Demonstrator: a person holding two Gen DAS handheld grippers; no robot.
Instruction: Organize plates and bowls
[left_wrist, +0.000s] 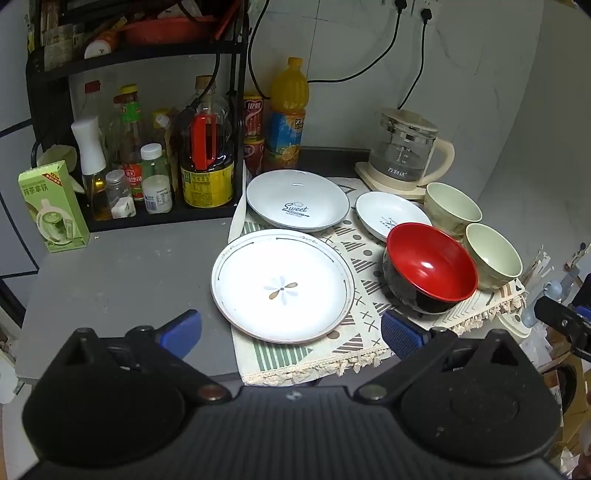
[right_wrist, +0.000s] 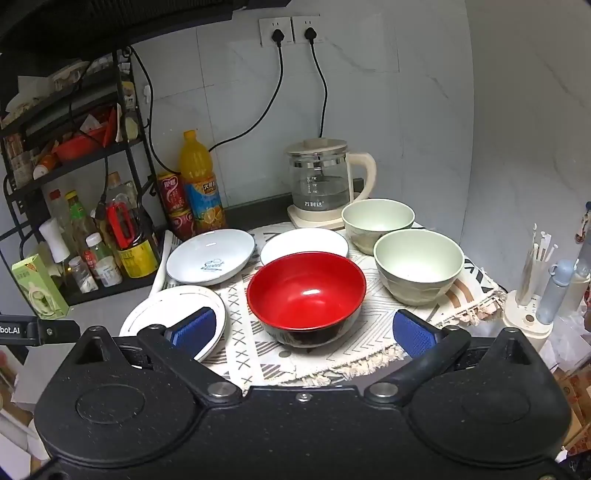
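The left gripper (left_wrist: 291, 332) hangs with its jaws spread wide and nothing between them, just short of the near edge of the patterned mat (left_wrist: 354, 350). Straight ahead of it lies the flower plate (left_wrist: 282, 286), flat and face up at the mat's near left corner, with its left rim overhanging onto the grey counter (left_wrist: 110, 280). Being round, the plate has no long axis; what matters is that its near rim faces the left gripper squarely and sits between the two blue pads.

The right gripper (right_wrist: 304, 328) is likewise released and empty, and the red bowl (right_wrist: 306, 299) stands upright, mouth up, directly in front of it near the middle of the mat's near edge. The left gripper is therefore nearer the flower plate, the right nearer the red bowl.

Behind the flower plate, toward the far left corner, sits the "Sweet" plate (left_wrist: 297, 199), with a smaller white dish (left_wrist: 391, 214) to its right. Two pale green bowls (right_wrist: 419, 266) stand along the right edge, mouths up, just beside each other.

Nothing appears stacked, so the sorting looks not yet begun.
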